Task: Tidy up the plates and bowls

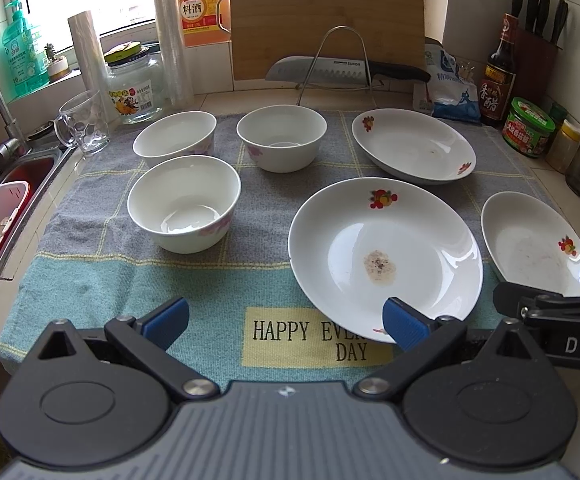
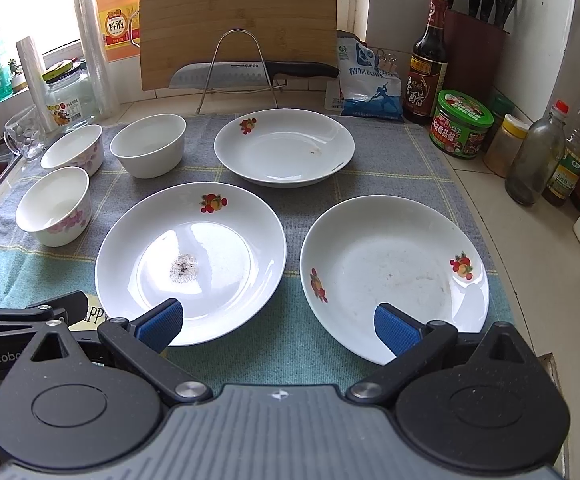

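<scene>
Both sets of jaws stand wide and hold nothing. The left gripper (image 1: 286,322) hangs low over the near edge of the towel (image 1: 130,280), its right pad overlapping the rim of the middle plate (image 1: 385,256) in view; whether it touches I cannot tell. The right gripper (image 2: 278,328) sits just beside it, one pad over that same plate, the other over the right plate (image 2: 393,276). A far plate (image 2: 284,146) lies beyond, apart from both. Three bowls sit well to the left: the near bowl (image 1: 184,204), the left bowl (image 1: 174,139) just behind it, and the back bowl (image 1: 281,136). Nothing looks stacked yet. The risks, as I judge them: glazed, shallow rims give the pads little to bite, so a plate may slip or tip when lifted; the middle plate carries a residue patch that could spill or smear onto a plate stacked under it; the grippers are close enough to collide; and the glass mug (image 1: 84,128) and jars crowd the towel's edges.
</scene>
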Available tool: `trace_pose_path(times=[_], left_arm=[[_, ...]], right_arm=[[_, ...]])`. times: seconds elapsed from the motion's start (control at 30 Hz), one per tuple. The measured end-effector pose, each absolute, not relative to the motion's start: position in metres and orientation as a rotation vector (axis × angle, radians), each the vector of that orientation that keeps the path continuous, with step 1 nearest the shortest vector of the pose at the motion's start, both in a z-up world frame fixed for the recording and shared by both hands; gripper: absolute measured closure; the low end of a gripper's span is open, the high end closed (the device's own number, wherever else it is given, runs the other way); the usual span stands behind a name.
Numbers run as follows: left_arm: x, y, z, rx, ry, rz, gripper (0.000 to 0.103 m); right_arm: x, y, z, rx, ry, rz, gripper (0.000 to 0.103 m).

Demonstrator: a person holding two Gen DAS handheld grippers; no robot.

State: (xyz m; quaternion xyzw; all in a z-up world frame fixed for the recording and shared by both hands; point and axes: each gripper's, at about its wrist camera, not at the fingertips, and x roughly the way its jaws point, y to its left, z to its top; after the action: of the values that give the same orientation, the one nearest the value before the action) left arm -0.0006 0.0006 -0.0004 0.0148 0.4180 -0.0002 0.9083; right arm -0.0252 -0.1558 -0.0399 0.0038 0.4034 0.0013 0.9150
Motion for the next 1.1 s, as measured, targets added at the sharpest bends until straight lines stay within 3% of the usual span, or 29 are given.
trace_pose_path(times=[1.1], left_arm=[[0.0014,0.0019,0.0008,0.030,0.861,0.000,0.001]], right_arm=[[-0.0251,-0.1555,-0.0366,0.002,0.825,0.003,0.000]])
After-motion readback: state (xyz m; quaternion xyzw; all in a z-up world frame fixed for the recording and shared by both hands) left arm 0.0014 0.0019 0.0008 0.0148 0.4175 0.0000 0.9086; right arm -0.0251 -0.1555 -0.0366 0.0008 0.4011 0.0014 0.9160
